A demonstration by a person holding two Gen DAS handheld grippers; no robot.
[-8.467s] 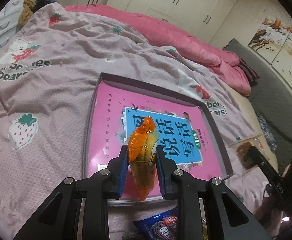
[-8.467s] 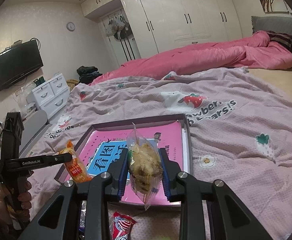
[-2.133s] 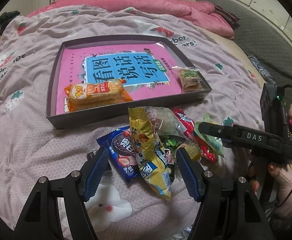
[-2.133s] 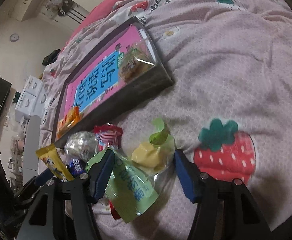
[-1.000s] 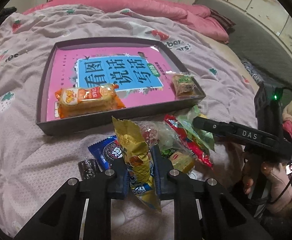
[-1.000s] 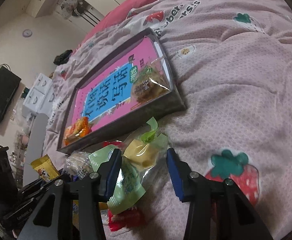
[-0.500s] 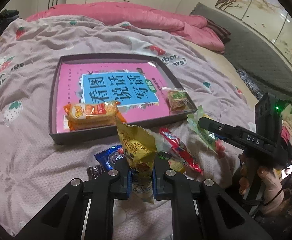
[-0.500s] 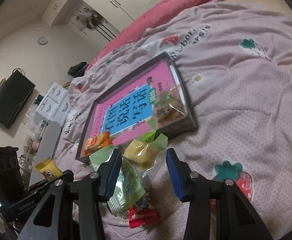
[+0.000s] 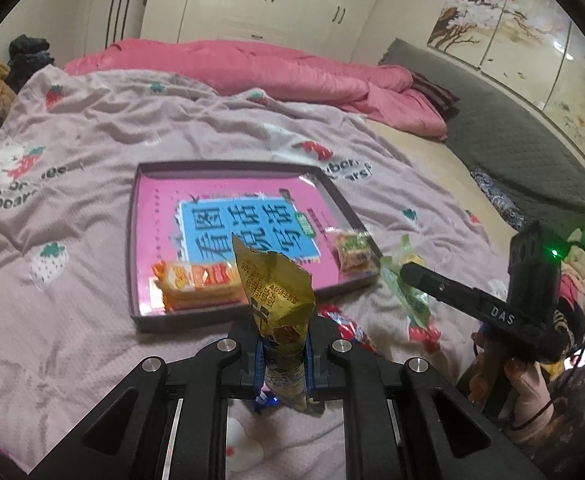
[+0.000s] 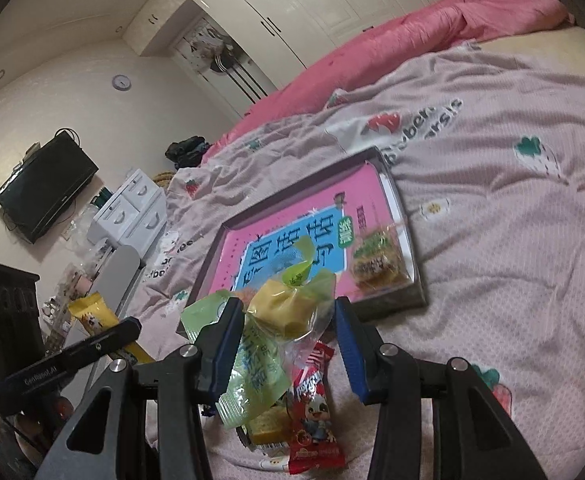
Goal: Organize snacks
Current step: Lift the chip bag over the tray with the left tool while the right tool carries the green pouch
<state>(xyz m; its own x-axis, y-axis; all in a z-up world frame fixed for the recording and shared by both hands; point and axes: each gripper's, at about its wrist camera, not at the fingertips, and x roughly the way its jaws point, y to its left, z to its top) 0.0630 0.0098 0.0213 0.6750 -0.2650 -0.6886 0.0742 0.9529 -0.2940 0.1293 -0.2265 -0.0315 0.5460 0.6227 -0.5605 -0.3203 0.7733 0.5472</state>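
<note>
My left gripper [image 9: 283, 356] is shut on a yellow snack packet [image 9: 276, 292] and holds it upright above the bed, in front of the tray [image 9: 132, 240]. The tray's pink and blue floor holds an orange biscuit pack [image 9: 196, 280] and a clear cookie pack [image 9: 354, 250]. My right gripper [image 10: 288, 344] is shut on a green and clear packet with a yellow cake [image 10: 288, 312], lifted near the tray's front right corner [image 10: 418, 292]. It also shows in the left wrist view [image 9: 408, 280].
Loose snacks lie on the strawberry quilt in front of the tray: a red packet [image 10: 312, 420] and a yellow bar [image 10: 266, 430]. A pink duvet [image 9: 252, 64] lies behind. A white drawer unit [image 10: 128, 208] and a TV [image 10: 44, 192] stand left.
Both grippers have risen from the snack pile with their packets, and the views now look across the tray. The left jaws closed on the yellow packet about a second ago.
</note>
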